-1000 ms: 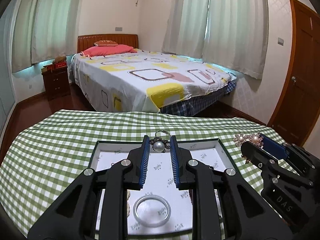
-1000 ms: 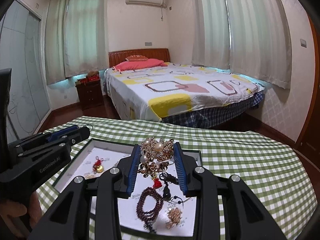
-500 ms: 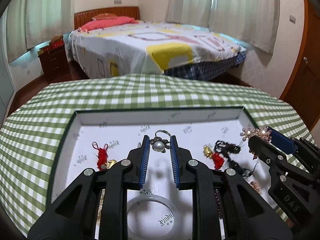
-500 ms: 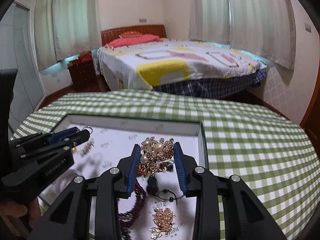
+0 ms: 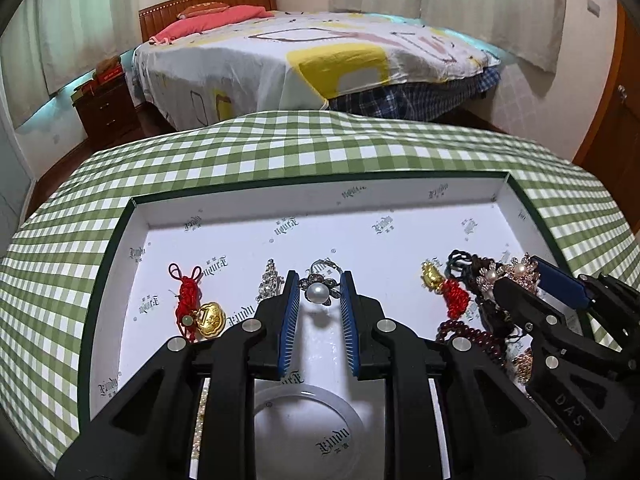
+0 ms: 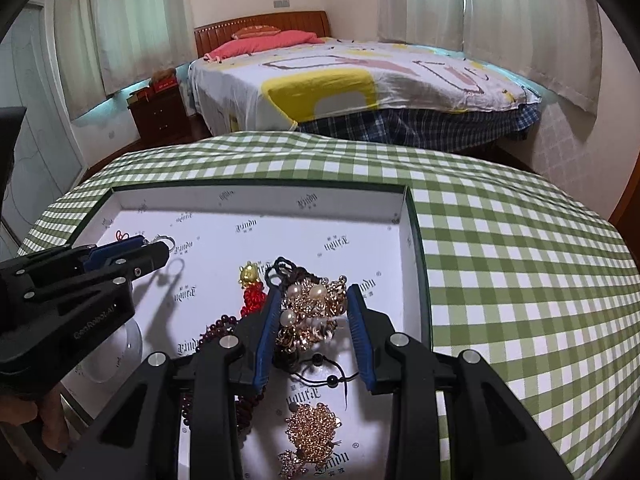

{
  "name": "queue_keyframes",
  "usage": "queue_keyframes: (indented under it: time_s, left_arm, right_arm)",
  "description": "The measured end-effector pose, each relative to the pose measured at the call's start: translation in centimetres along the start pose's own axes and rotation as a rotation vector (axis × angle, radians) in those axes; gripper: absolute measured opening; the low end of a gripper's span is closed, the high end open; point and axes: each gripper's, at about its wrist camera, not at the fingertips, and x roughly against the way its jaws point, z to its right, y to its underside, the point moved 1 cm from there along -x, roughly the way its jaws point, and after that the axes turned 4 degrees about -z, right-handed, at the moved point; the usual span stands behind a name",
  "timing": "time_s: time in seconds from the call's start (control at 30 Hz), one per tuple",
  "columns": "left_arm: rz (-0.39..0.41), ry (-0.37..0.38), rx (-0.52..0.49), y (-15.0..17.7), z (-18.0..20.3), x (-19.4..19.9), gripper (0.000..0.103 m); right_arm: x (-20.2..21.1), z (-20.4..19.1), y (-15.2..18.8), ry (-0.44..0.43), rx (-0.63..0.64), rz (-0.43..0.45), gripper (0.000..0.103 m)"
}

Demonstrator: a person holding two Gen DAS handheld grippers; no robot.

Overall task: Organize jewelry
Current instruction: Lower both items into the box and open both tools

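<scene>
One white tray sits on the green checked tablecloth. The left gripper pinches one pearl ring above the tray floor; the right gripper clasps one gold pearl brooch over the tray's right end. Two red-tasselled gold charms, one pale bangle and one dark bead string lie inside.

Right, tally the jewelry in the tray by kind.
Pearl ring: 1
Pearl-and-gold cluster: 1
Gold charms on red knots: 2
Clear bangle: 1
Dark red bead strand: 1
Gold filigree piece: 1
Crystal piece: 1
Total: 8 told apart; the tangled black cords are left out.
</scene>
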Motion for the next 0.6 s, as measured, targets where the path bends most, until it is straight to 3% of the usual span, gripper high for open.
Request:
queue_keyframes:
  time_s: [0.47, 0.6]
  left_arm:
    - [-0.011, -0.03, -0.028, 0.06, 0.43, 0.0, 0.021]
    - [-0.009, -0.03, -0.022, 0.03, 0.37, 0.05, 0.03]
  right_arm:
    - [0.01, -0.06, 0.08, -0.003, 0.006, -0.003, 0.035]
    - [0.04, -0.07, 0.21, -0.004, 0.003, -0.003, 0.036]
